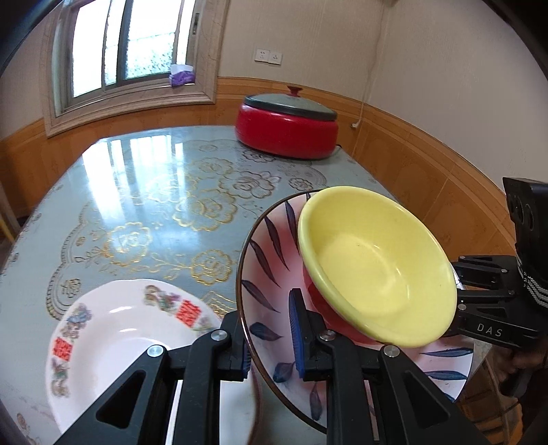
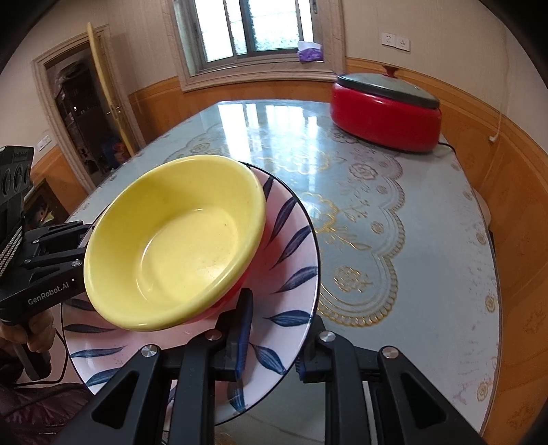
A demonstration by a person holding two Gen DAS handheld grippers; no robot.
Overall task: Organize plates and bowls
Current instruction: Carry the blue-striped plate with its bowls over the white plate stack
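- Both grippers hold one big plate up in the air, one on each side of it.
- Left gripper [image 1: 269, 333] has its two fingers pinched tight on the rim of the leaf plate [image 1: 270, 260], with a blue pad [image 1: 295, 328] pressing on the top face.
- Right gripper [image 2: 270, 337] is pinched tight on the rim of the same leaf plate [image 2: 291, 274] on the other side, with its blue pad [image 2: 244, 328] on top.
- Seen from the left camera, the right gripper pokes in at 3 o'clock, and a hand [image 1: 524, 359] holds its handle.
- Seen from the right camera, the left gripper pokes in at 9 o'clock, and a hand [image 2: 30, 332] holds its handle.
- A yellow bowl [image 1: 373, 270] sits on the leaf plate, tipped a bit, with a red bowl [image 1: 328, 309] under it.
- The plate is tilted and hangs above the near edge of the table [image 1: 154, 191].
- A white plate [image 1: 113, 342] with flowers and red marks lies flat on the table at 7 o'clock in the left view, just beside the leaf plate.
- A red pot [image 1: 287, 133] with a dark lid stands at 12 o'clock, far back on the table, well apart from the plates.
- A window [image 2: 253, 27] is behind the table.
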